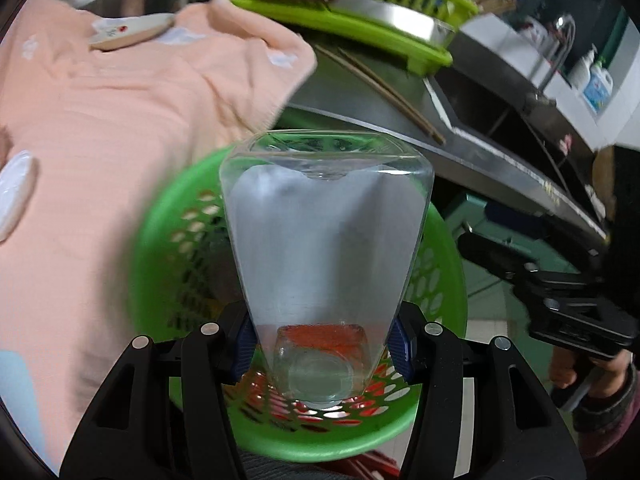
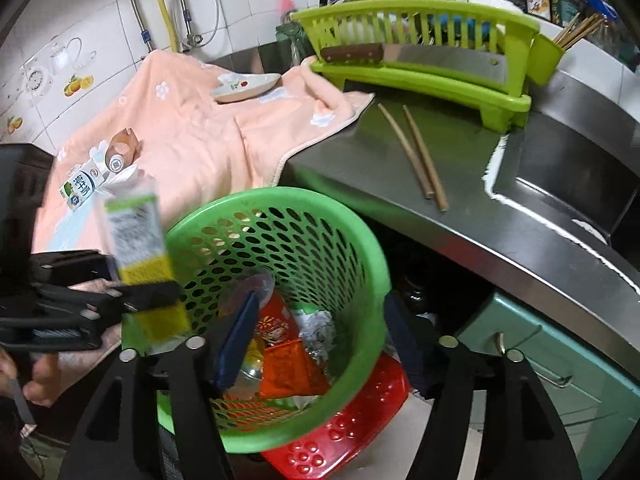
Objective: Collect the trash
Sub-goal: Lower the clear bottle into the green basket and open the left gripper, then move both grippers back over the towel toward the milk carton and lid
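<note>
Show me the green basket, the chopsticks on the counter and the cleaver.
green basket point(image 2: 372, 240), right wrist view, far rim
chopsticks point(image 2: 420, 160), right wrist view, middle of right stick
cleaver point(image 2: 448, 62), right wrist view, blade

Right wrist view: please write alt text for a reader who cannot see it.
An open hand-held gripper points down into a green basket holding wrappers. At left, another hand-held gripper holds a carton near the rim. Chopsticks lie on the steel counter.

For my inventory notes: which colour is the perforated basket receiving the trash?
Bright green basket; the right wrist view shows it best.
</note>
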`<state>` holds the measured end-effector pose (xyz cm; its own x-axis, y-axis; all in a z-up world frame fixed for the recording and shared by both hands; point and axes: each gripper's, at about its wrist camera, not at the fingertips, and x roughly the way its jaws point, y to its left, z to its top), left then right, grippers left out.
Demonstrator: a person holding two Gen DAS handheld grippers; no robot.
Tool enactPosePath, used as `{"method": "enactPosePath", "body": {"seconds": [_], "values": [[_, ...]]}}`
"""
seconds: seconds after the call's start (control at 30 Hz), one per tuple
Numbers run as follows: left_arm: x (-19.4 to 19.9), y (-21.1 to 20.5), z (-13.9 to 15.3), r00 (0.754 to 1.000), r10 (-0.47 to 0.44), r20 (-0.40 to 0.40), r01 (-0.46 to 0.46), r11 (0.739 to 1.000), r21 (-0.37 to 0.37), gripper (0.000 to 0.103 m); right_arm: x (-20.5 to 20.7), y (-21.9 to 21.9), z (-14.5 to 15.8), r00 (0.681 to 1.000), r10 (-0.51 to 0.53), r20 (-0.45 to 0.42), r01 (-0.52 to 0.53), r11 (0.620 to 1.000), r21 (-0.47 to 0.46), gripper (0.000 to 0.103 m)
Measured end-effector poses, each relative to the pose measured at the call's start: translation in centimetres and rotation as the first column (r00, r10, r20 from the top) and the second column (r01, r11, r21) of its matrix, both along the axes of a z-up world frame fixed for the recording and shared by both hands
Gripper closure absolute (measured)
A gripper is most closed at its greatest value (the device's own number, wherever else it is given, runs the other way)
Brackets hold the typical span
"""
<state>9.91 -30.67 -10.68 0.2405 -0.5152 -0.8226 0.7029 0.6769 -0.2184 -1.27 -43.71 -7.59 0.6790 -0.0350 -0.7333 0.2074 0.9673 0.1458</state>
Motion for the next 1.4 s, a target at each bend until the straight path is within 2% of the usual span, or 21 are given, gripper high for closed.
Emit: {"method": "enactPosePath", "body": {"seconds": [0.27,0.3,0.37,0.43,0.6,0.77,1.07,1.23,1.4], "values": [[-0.8,-3.1,-3.2,0.998,-0.053,-0.046,0.057,0.993,0.106,0.049,-1.1,-0.5,-0.4,1.0,-0.005,0.007,0.005,1.0,0.001,0.036],[-0.8,-3.3,-3.4,0.997,-0.054,-0.05,0.059,0.992,0.109,0.048,-1.2,-0.6,-0.5,1.0,-0.007,0.007,0.007,1.0,0.002,0.036],[-0.8,-3.4,-3.6,0.997,-0.054,-0.057,0.061,0.992,0.111,0.038,-1.3,-0.7,-0.5,1.0,-0.009,0.01,0.009,1.0,0.006,0.036],[-0.8,-3.3,-3.4,0.997,-0.05,-0.053,0.056,0.993,0.107,0.033,-1.3,-0.7,-0.5,1.0,-0.011,0.01,0.011,1.0,0.008,0.036],[-0.7,-2.5,-2.6,0.999,-0.041,-0.028,0.043,0.994,0.096,0.033,-1.2,-0.5,-0.3,1.0,-0.008,0.016,0.008,1.0,0.007,0.035],[-0.7,0.3,-0.8,1.0,-0.008,0.021,0.007,0.997,0.076,0.033,-0.6,0.3,0.3,1.0,0.014,0.025,-0.014,1.0,0.0,0.032],[1.2,7.7,2.6,0.986,0.126,0.113,-0.131,0.99,0.043,0.033,2.2,3.9,1.7,0.993,0.11,0.049,-0.109,0.994,-0.015,0.023],[3.2,12.7,4.0,0.964,0.232,0.13,-0.236,0.972,0.016,0.033,4.5,6.2,2.4,0.983,0.175,0.053,-0.175,0.984,-0.004,0.02],[5.0,17.8,4.8,0.929,0.343,0.136,-0.346,0.938,-0.004,0.032,6.9,8.8,2.9,0.969,0.242,0.053,-0.242,0.97,-0.006,0.017]]}}
